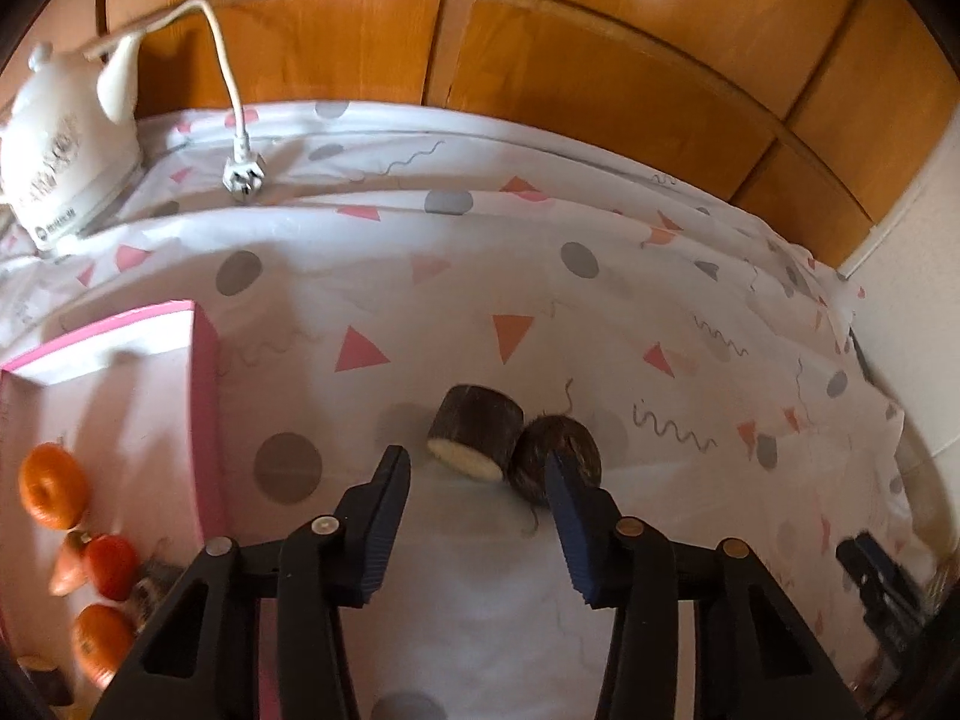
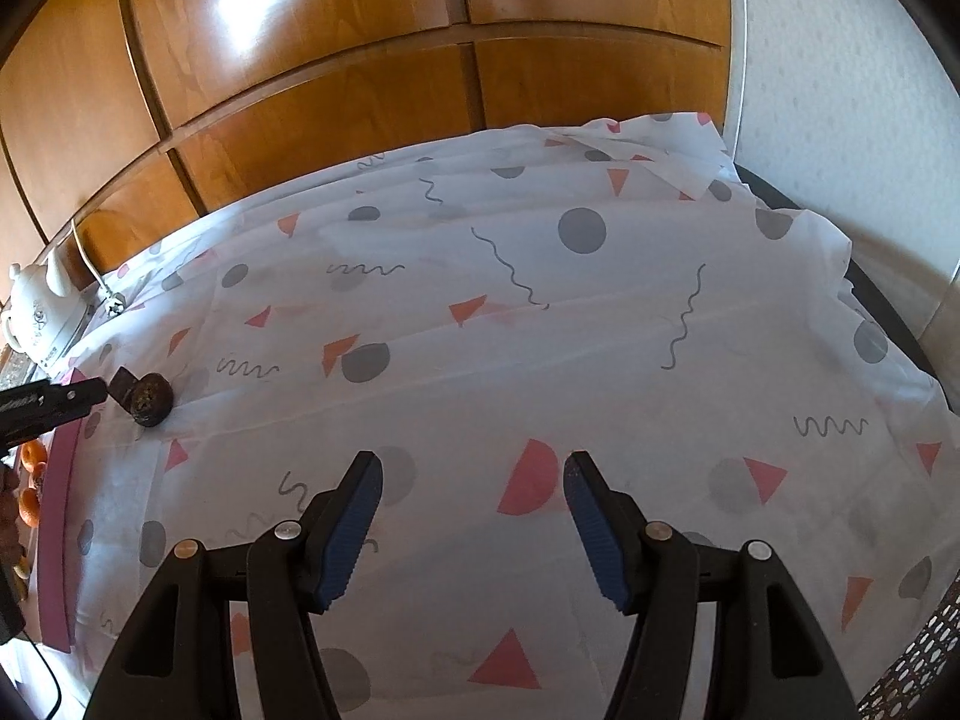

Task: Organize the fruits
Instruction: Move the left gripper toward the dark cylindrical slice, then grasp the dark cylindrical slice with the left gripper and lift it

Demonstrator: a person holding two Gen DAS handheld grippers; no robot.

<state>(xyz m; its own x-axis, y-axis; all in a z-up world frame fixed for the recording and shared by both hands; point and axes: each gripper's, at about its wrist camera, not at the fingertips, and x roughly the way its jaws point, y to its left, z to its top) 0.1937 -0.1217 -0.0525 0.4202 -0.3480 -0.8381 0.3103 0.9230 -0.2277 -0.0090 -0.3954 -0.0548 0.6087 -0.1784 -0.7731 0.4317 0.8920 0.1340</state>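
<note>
A white kettle point(image 1: 57, 144) stands at the far left on the patterned cloth point(image 1: 480, 276), its plug point(image 1: 243, 177) lying beside it before wooden cabinet doors point(image 1: 540, 60).

a home; wooden wardrobe point(image 2: 300, 60), patterned tablecloth point(image 2: 540, 330), kettle point(image 1: 54, 150)

I see glossy wood cabinet doors point(image 2: 288, 60) behind the matt printed cloth point(image 2: 540, 330); rough brown coconut pieces point(image 1: 516, 444) on it; glossy orange fruits point(image 1: 54, 483).
</note>
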